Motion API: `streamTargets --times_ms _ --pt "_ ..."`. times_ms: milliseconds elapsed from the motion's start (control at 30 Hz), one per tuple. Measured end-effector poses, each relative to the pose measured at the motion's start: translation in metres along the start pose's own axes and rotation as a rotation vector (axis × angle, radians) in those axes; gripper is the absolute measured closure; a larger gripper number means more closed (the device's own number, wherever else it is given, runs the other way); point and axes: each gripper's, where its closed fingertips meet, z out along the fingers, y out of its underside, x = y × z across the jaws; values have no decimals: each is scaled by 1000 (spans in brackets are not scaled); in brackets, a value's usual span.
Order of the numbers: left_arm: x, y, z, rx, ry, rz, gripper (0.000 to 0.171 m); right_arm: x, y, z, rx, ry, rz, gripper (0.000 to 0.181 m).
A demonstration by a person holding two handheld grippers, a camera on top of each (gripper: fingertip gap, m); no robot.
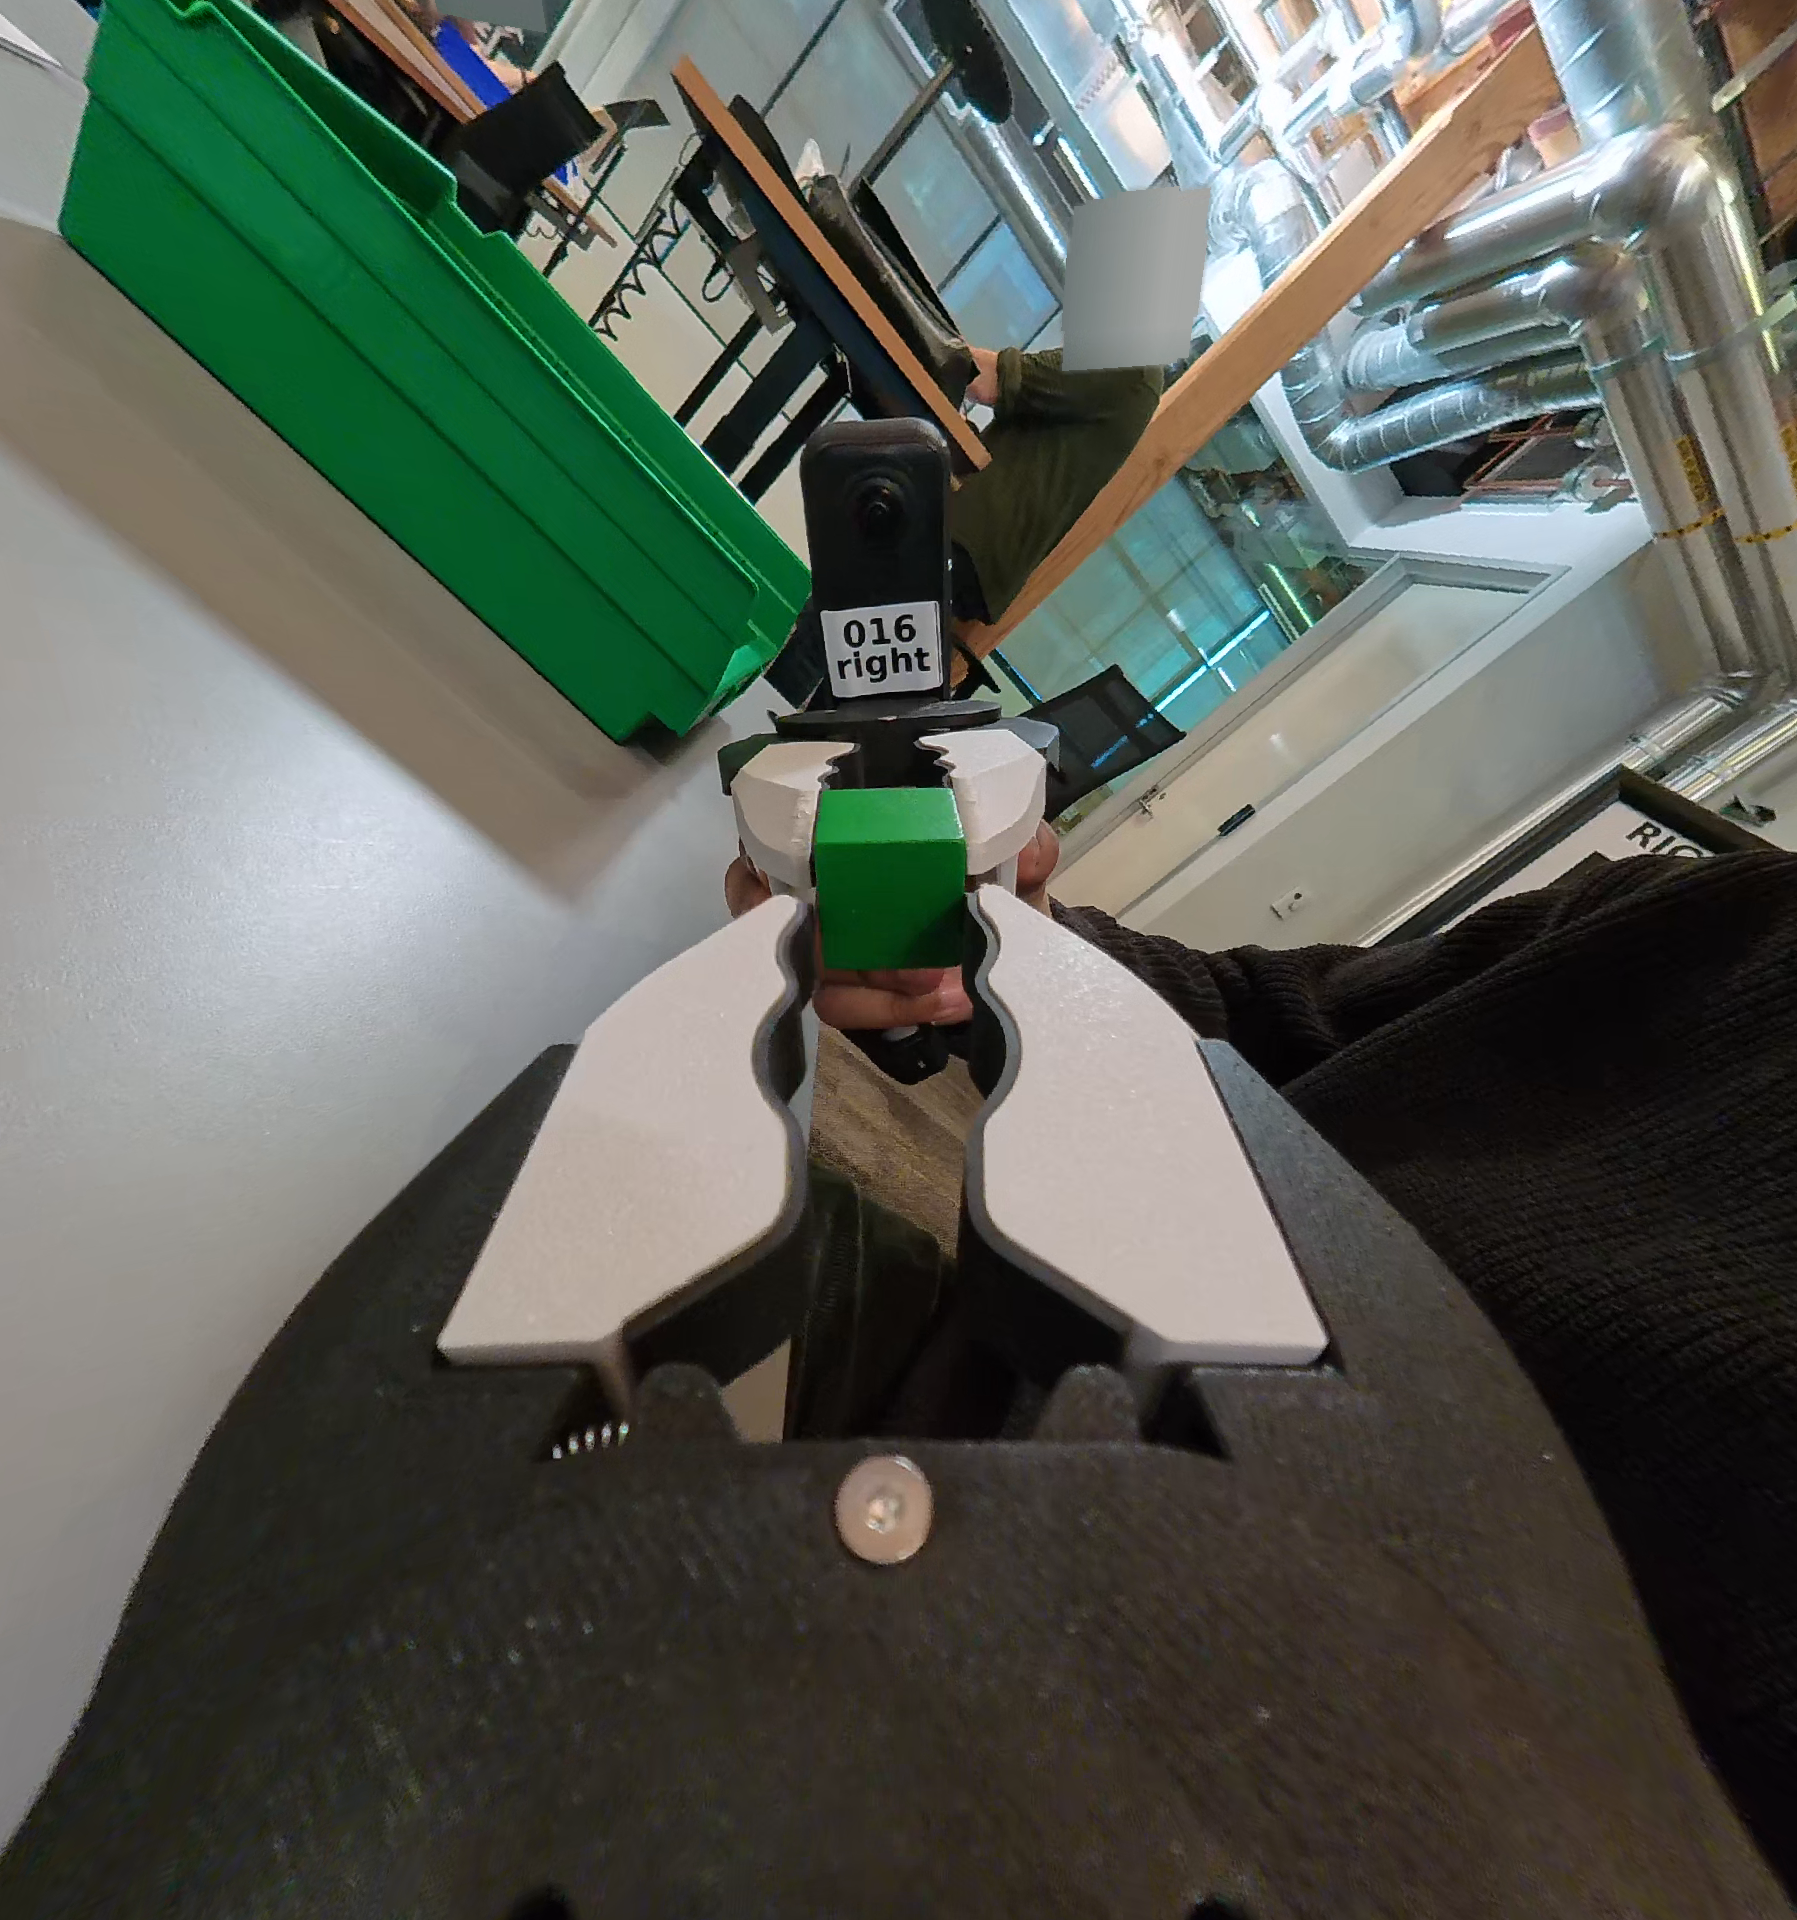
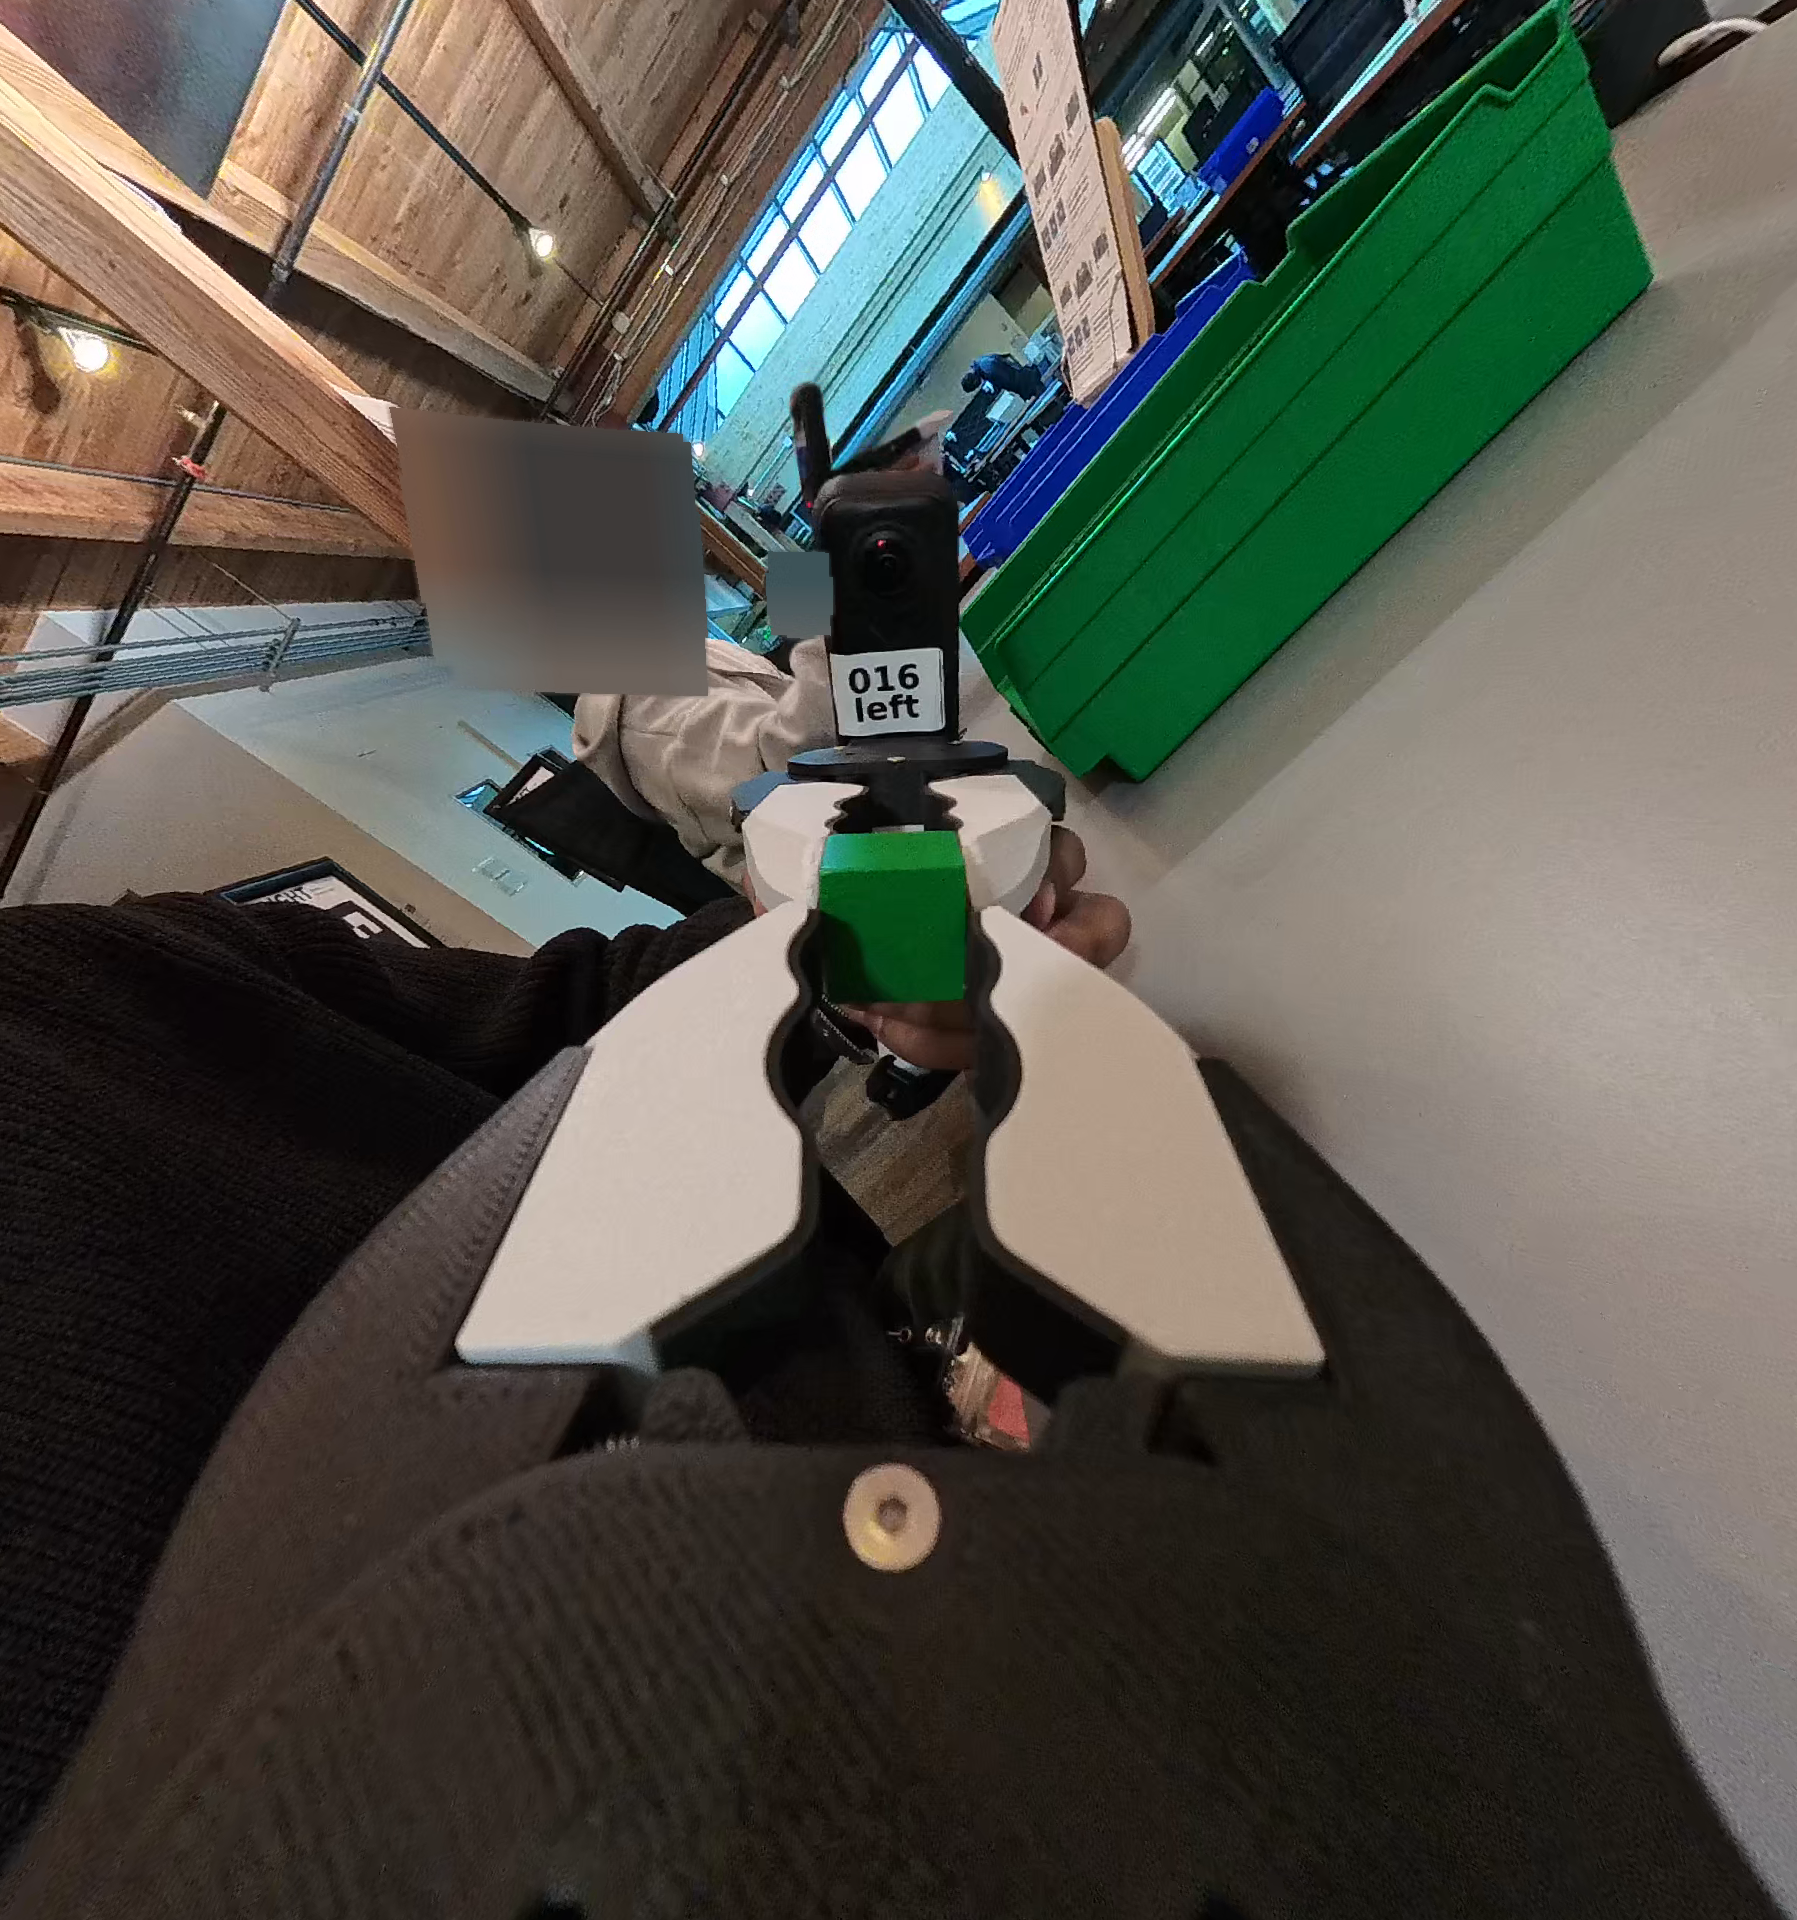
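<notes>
Facing each other tip to tip, the two grippers are seen clamped on one green cube (image 1: pixel 889 894) from opposite sides. The left gripper (image 1: pixel 889 935) is closed down to the cube's width, its white fingers (image 1: pixel 665 1132) pressed against the near part of the cube's side faces. The right gripper (image 1: pixel 886 821) is narrowed likewise onto the far part, with a black camera (image 1: pixel 878 520) bearing a white label mounted above it. In the right wrist view the same cube (image 2: pixel 892 930) is shown held between the right gripper (image 2: pixel 889 966) and the left gripper (image 2: pixel 892 842) beyond. The cube is held up in the air beside a grey table (image 1: pixel 146 935), on which a green bin (image 1: pixel 374 343) is set well apart. A black knitted sleeve (image 1: pixel 1600 1143) is seen alongside.
</notes>
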Motion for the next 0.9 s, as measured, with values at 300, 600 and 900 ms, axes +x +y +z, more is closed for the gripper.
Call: streamTargets --times_ms 300,600,900 --pt "-1 0 0 2 -8 2 141 0 0 0 1 -1 1 155" --pt "-2 0 1 2 -10 2 141 1 1 1 -4 1 3 154" --pt "-1 -1 0 4 -2 -5 145 2 1 2 -7 4 4 155"
